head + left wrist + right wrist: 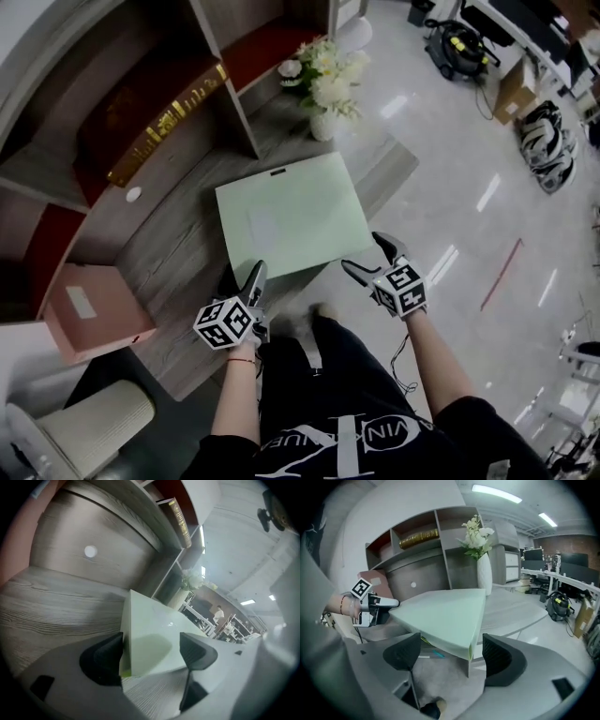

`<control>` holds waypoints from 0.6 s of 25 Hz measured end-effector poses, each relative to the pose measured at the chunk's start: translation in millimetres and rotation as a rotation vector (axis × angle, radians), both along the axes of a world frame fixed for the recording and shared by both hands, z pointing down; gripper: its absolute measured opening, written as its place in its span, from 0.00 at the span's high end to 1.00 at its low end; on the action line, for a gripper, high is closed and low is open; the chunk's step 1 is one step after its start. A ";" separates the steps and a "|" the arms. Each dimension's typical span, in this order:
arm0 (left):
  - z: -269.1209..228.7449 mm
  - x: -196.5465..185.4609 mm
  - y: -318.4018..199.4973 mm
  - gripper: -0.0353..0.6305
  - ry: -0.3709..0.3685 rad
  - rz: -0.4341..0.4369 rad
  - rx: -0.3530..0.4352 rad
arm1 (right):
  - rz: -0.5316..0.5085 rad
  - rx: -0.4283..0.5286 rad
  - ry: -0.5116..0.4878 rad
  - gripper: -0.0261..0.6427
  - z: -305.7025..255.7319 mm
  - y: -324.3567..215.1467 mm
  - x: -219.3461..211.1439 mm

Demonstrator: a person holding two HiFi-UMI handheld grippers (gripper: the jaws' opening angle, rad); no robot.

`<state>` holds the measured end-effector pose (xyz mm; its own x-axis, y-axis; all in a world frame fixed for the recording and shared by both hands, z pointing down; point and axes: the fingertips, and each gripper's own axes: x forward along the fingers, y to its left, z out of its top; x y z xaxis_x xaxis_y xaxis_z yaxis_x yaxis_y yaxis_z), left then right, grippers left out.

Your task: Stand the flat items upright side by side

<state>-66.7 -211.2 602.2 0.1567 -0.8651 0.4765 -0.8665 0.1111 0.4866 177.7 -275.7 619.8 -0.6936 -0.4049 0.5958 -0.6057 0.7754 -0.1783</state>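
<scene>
Flower vase (323, 120), shelf divider (230, 84) block desk (178, 267) rear.

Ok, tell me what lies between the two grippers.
The near edge of the pale green box, jutting off the counter, spans from left gripper to right gripper; the head view shows it.

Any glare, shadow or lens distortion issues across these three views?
Head view: bright glare streaks on the glossy floor; green box evenly lit. Left gripper view: strong fisheye, dark corners, a soft shadow on the box between the fingers, far background hazy. Right gripper view: fisheye bows the shelves; ceiling lights blown out.
</scene>
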 end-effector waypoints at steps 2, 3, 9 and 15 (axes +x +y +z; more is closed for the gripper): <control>4.2 1.3 2.7 0.39 0.007 -0.020 -0.004 | -0.049 0.003 0.011 0.36 3.2 1.3 -5.3; 4.6 1.2 4.2 0.40 0.011 -0.034 -0.001 | -0.062 0.009 0.019 0.36 4.4 1.9 -6.1; -2.3 0.7 9.2 0.42 -0.018 -0.083 0.013 | -0.131 0.046 0.064 0.42 4.8 5.5 -6.7; -13.1 -8.2 25.9 0.43 -0.001 -0.168 0.045 | -0.181 0.051 0.031 0.46 -2.5 12.7 -12.5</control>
